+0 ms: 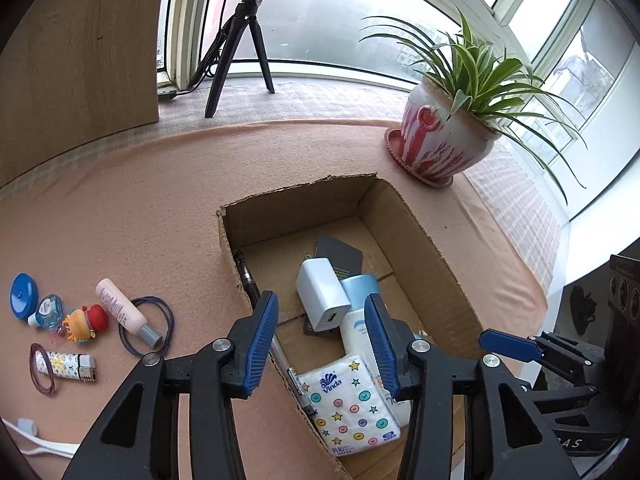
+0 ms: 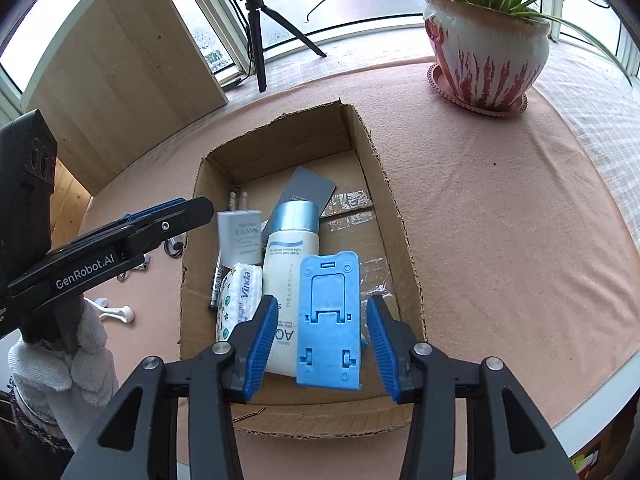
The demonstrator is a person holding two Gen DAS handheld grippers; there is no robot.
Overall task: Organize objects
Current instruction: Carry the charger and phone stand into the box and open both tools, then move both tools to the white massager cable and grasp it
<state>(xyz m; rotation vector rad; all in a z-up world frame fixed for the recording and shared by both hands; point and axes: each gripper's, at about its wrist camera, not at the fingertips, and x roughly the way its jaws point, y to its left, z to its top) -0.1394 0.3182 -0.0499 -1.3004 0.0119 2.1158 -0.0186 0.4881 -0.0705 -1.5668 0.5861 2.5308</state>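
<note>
An open cardboard box (image 1: 296, 196) sits on the pink cloth. Inside lie a white charger (image 1: 320, 296), a pale lotion bottle (image 1: 358, 320), a Vinda tissue pack (image 1: 352, 404), a pen (image 1: 250, 280) and a dark card (image 1: 338, 252). My left gripper (image 1: 322, 344) hangs open over the box's near left corner, with nothing between its pads. Over the box (image 2: 280, 120), my right gripper (image 2: 322, 348) stands open; a blue plastic phone stand (image 2: 328, 320) lies between its pads, with gaps on both sides, resting on the bottle (image 2: 290, 248).
On the cloth left of the box lie a blue cap (image 1: 24, 294), a small dropper bottle (image 1: 48, 310), a toy figure (image 1: 86, 322), a pink tube (image 1: 124, 312), hair ties (image 1: 148, 326) and a lighter (image 1: 68, 364). A potted plant (image 1: 440, 140) and tripod (image 1: 240, 48) stand behind.
</note>
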